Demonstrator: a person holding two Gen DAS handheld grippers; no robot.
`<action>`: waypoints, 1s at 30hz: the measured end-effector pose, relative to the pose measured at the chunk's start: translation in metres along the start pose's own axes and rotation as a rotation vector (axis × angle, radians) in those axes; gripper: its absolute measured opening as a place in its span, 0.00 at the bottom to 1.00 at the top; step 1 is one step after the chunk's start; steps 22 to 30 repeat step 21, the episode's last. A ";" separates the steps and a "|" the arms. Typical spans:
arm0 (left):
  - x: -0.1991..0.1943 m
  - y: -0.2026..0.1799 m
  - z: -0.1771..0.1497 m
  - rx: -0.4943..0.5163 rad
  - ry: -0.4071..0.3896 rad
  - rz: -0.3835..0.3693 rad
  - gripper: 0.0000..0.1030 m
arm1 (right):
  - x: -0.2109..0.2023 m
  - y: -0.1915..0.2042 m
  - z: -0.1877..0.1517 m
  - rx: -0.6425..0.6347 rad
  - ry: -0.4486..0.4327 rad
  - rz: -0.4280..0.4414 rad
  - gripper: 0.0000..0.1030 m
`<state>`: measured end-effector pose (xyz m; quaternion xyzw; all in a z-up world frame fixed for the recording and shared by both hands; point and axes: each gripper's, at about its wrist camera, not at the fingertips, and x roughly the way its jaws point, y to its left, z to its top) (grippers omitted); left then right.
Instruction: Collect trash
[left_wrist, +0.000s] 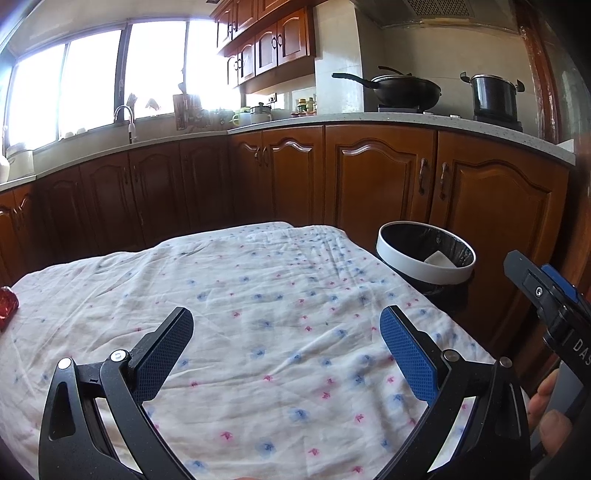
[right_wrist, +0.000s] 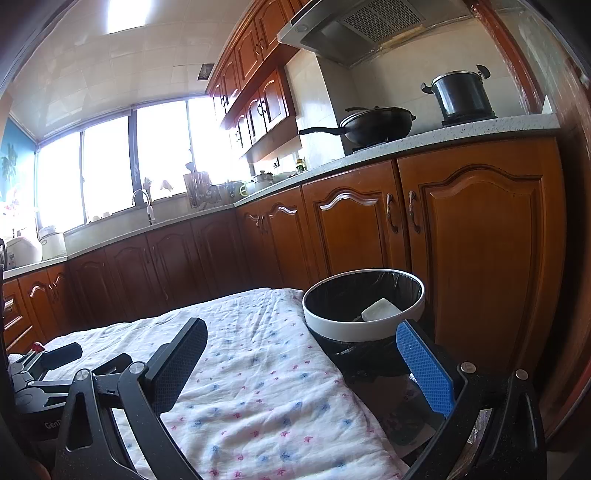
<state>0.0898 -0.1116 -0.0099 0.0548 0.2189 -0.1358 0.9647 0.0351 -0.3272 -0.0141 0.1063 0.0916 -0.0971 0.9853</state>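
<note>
A white-rimmed trash bin (left_wrist: 424, 258) (right_wrist: 364, 308) with a black liner stands off the table's far right corner. A white flat piece (left_wrist: 439, 258) (right_wrist: 380, 308) lies inside it. A red shiny wrapper (left_wrist: 6, 304) rests on the floral tablecloth (left_wrist: 258, 314) at the far left edge; a red speck (right_wrist: 37, 346) shows in the right wrist view too. My left gripper (left_wrist: 286, 354) hangs open over the cloth, holding nothing. My right gripper (right_wrist: 301, 363) is open and empty by the table's right edge, just short of the bin. It also appears in the left wrist view (left_wrist: 546, 295).
Wooden cabinets (left_wrist: 369, 177) and a stone countertop (left_wrist: 406, 120) run behind the table. A wok (left_wrist: 402, 88) and a pot (left_wrist: 493, 96) sit on the stove. A sink tap (left_wrist: 125, 118) stands by the window. A person's fingers (left_wrist: 550, 406) hold the right gripper handle.
</note>
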 end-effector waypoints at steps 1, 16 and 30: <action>0.000 0.000 0.000 0.001 0.000 -0.002 1.00 | 0.000 -0.001 0.000 -0.002 0.000 0.000 1.00; 0.003 0.006 0.000 -0.001 0.013 -0.010 1.00 | 0.004 0.002 0.002 0.005 0.035 0.005 1.00; 0.006 0.010 0.001 -0.014 0.032 -0.017 1.00 | 0.008 0.005 0.002 0.009 0.076 0.008 1.00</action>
